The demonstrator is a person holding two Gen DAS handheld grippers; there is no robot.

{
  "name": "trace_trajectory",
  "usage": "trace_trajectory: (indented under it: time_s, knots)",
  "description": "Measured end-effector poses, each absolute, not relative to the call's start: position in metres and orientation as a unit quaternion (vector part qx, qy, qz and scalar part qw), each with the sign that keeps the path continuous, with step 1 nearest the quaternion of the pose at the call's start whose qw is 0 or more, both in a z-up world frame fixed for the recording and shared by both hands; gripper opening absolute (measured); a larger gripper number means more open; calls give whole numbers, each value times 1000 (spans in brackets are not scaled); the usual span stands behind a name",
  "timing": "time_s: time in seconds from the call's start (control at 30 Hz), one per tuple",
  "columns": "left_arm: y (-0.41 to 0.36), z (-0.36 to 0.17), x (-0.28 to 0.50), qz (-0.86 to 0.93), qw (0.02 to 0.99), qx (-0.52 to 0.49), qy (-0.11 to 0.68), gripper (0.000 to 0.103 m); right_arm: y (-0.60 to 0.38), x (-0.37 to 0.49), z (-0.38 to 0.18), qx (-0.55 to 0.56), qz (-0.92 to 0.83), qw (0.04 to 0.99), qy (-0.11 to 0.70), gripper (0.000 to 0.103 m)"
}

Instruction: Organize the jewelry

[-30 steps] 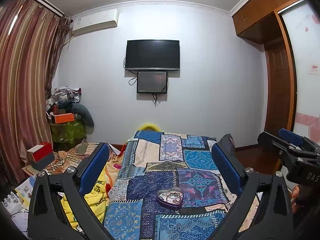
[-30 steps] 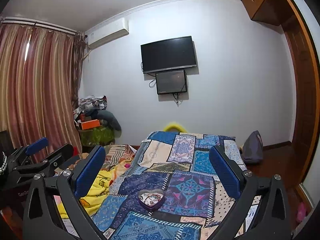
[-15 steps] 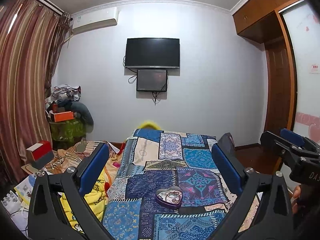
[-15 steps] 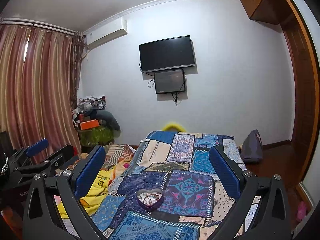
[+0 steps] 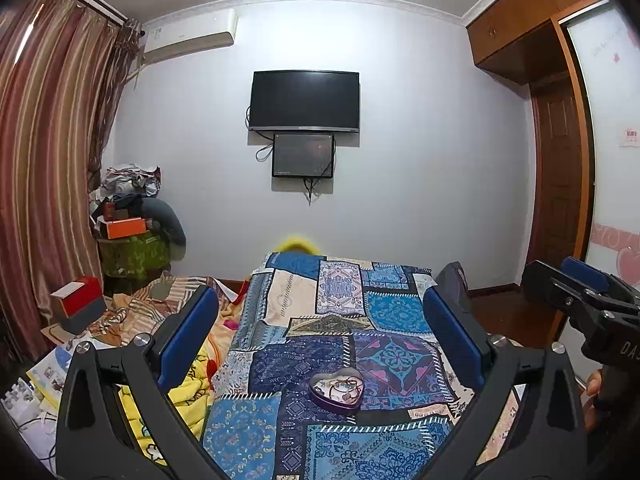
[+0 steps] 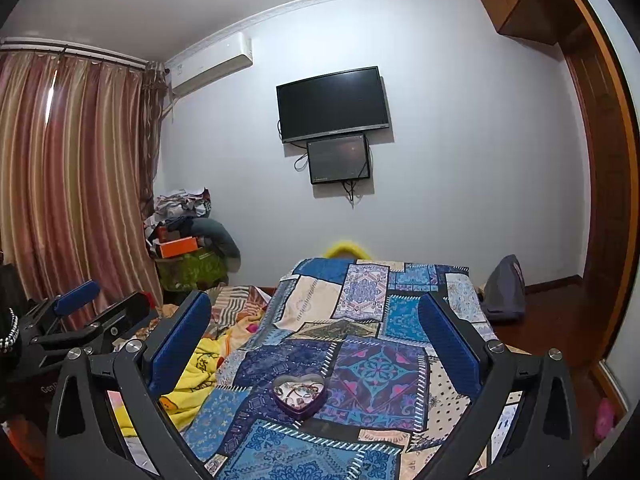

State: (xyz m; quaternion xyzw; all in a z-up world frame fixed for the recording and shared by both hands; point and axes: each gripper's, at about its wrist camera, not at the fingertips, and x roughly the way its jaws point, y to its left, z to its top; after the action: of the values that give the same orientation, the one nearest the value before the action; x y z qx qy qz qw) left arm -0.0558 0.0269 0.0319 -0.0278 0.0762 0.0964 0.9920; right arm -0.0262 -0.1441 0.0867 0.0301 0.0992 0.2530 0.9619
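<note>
A purple heart-shaped tin (image 5: 337,391) holding tangled jewelry sits on a blue patchwork bedspread (image 5: 340,320); the right wrist view shows the same tin (image 6: 299,394). My left gripper (image 5: 320,312) hovers well above and short of the tin, open and empty. My right gripper (image 6: 314,316) is also open and empty, above the bed, and shows at the right edge of the left view (image 5: 580,292). The left gripper appears at the left edge of the right view (image 6: 84,312).
A yellow blanket (image 5: 192,384) and papers lie left of the bed. Boxes and clothes (image 5: 128,224) pile up by striped curtains (image 5: 44,184). A TV (image 5: 305,101) hangs on the far wall. A dark bag (image 6: 505,294) sits near the wooden door (image 6: 600,208).
Both views have tilted slightly upward, so the heart-shaped tin sits a little lower in each frame. Both grippers stay open.
</note>
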Motion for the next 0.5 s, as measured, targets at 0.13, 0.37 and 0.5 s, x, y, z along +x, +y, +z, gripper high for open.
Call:
trace_trajectory:
  time_s: [0.13, 0.37, 0.5]
  knots:
    - [30, 31, -54, 87, 992, -32, 81, 103, -144, -26, 86, 30, 253, 962, 100, 103]
    - [32, 29, -53, 78, 993, -33, 83, 103, -143, -24, 86, 28, 253, 962, 102, 103]
    - [33, 29, -52, 74, 993, -35, 84, 103, -143, -23, 85, 29, 253, 962, 101, 103]
